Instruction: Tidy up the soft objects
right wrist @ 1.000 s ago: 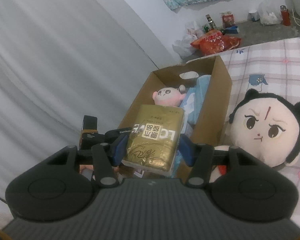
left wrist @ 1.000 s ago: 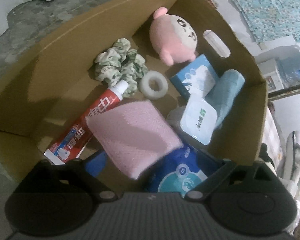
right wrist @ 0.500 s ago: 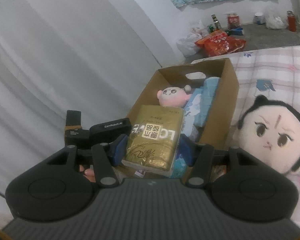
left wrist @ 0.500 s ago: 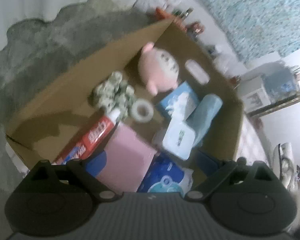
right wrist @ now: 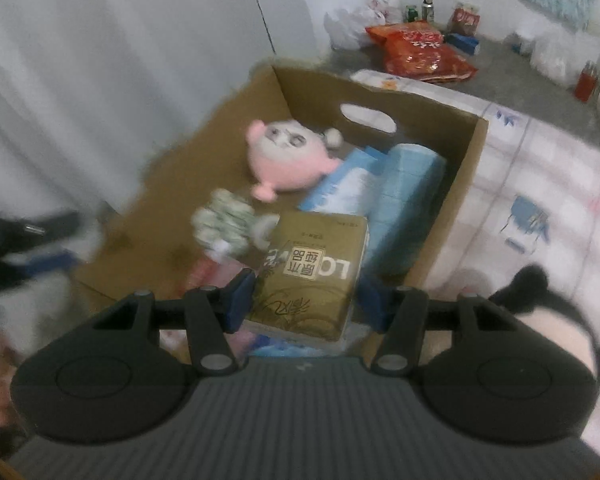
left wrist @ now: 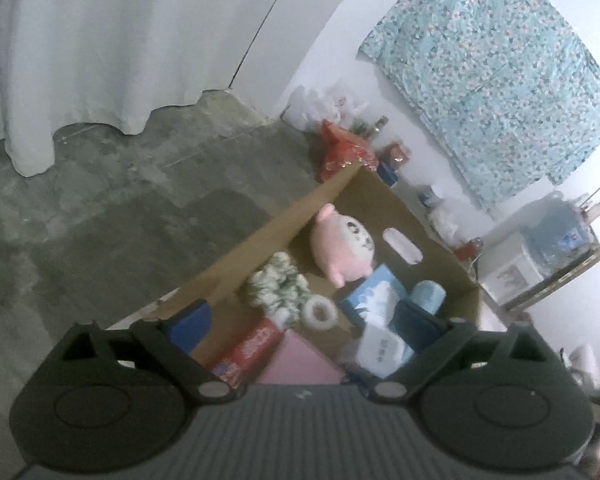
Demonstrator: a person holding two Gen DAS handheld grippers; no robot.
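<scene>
Grey concrete floor surrounds my cardboard box [right wrist: 464,184]. My right tongs [right wrist: 306,300] are clamped on the gold tissue pack [right wrist: 312,276], above the box's near end; my left tongs [left wrist: 304,324] stand apart, empty. I should lower it flat before letting go, I think.

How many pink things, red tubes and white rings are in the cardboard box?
Pink things: 2, the pink plush and the pink cloth
Red tubes: 1, the toothpaste tube
White rings: 1, the tape ring
Total: 4
</scene>
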